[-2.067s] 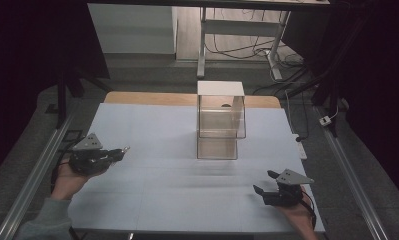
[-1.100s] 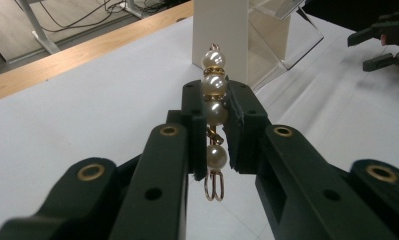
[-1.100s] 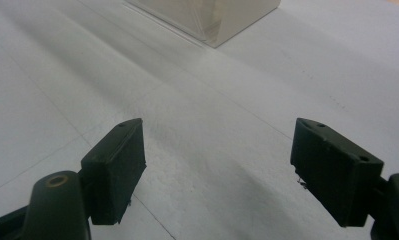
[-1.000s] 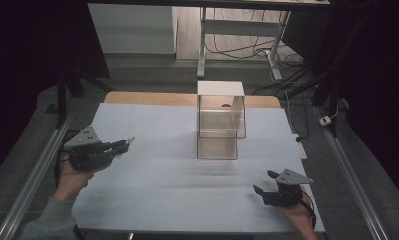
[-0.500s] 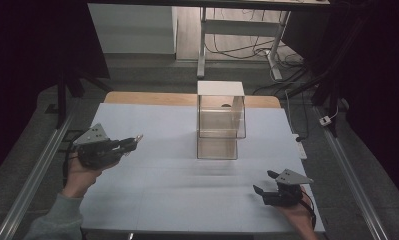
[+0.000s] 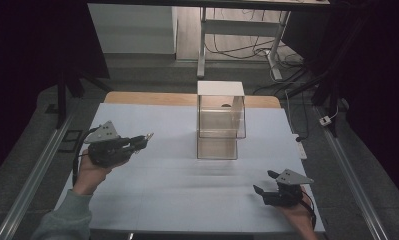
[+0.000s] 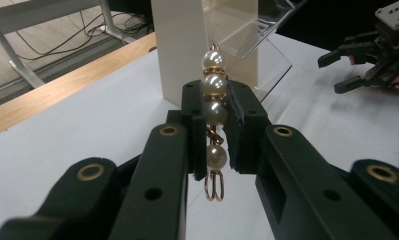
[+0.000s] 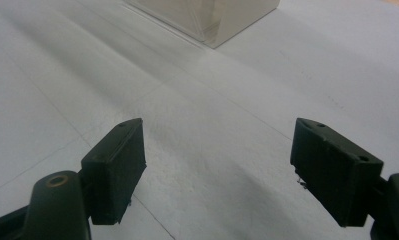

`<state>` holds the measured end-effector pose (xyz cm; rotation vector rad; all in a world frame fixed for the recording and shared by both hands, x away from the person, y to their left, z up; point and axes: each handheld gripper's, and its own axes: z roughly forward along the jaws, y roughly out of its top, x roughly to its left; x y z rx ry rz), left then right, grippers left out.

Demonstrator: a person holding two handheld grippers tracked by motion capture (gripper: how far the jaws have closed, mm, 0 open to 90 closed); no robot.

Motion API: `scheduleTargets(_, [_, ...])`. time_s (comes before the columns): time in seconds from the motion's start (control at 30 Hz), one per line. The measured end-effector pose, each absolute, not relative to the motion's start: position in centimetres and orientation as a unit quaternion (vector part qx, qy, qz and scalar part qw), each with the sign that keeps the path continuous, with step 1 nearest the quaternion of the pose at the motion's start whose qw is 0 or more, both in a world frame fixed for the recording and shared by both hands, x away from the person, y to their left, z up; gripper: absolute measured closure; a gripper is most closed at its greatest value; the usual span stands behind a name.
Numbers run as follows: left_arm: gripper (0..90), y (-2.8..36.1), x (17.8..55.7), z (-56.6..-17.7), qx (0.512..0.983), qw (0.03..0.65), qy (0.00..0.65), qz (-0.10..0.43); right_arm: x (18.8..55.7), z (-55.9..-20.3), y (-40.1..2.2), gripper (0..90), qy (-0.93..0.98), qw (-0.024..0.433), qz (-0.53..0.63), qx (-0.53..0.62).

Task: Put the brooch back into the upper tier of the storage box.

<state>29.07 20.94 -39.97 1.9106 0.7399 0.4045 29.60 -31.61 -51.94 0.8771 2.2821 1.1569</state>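
My left gripper [image 7: 214, 120] is shut on a pearl and gold ornament [image 7: 213, 90], a short string of several pearls with gold wire loops at its bottom end. In the high view this left gripper [image 6: 144, 139] is held above the white table cover at the left, pointing toward a clear box [image 6: 220, 120] with a white back panel. The clear box [image 7: 237, 35] stands just beyond the pearls in the left gripper view. My right gripper [image 6: 264, 184] rests low at the front right, open, with nothing between its fingers [image 8: 114, 167]. The right gripper [image 7: 344, 65] is also seen far right in the left gripper view.
A white cover [image 6: 187, 185] spreads over the wooden table [image 6: 137, 97]. Metal rails [image 6: 32, 180] run along both sides. Desk legs and cables [image 6: 247, 50] lie on the floor behind the table.
My left gripper has moved to the right, toward the clear box, carrying the pearl ornament and rising slightly. The right gripper has stayed where it was.
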Motion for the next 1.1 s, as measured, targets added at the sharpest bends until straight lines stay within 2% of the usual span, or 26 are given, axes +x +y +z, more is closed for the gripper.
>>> scheduleTargets(1.1, [79.0,17.1,31.1,-38.6,0.784,0.531,0.284,0.152,29.5,-51.8,-31.7,21.4,0.822,0.218,0.421,0.315])
